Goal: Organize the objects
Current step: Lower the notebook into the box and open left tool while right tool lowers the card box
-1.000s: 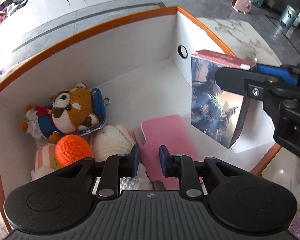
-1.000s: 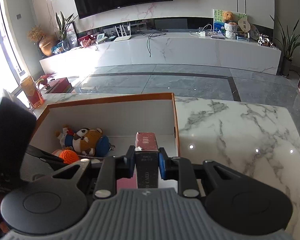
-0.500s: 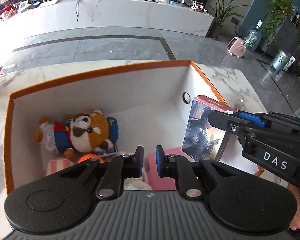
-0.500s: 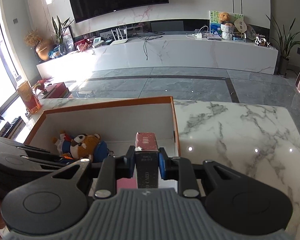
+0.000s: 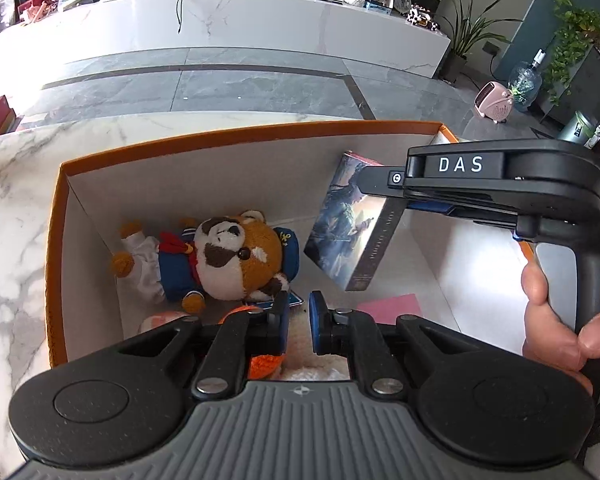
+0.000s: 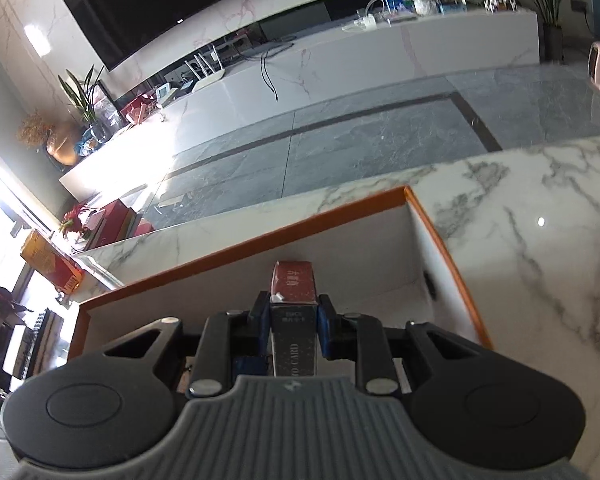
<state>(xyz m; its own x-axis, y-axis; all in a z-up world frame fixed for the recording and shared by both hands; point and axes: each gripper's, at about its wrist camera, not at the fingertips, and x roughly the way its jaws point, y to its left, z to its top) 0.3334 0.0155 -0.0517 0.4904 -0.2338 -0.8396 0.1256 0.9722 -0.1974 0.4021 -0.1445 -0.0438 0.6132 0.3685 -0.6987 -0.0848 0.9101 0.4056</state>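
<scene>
Glossy marble table (image 5: pixel 16 208), matt cardboard box (image 5: pixel 236 168), fuzzy plush toy (image 5: pixel 236 256)

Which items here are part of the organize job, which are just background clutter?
In the job:
- card box, clamped in the right gripper
- orange-rimmed storage box
- red panda plush, already inside
- orange knitted ball, inside
- pink pad, inside

Just lying about:
- pink heater on the floor
- TV
- water jug
</scene>
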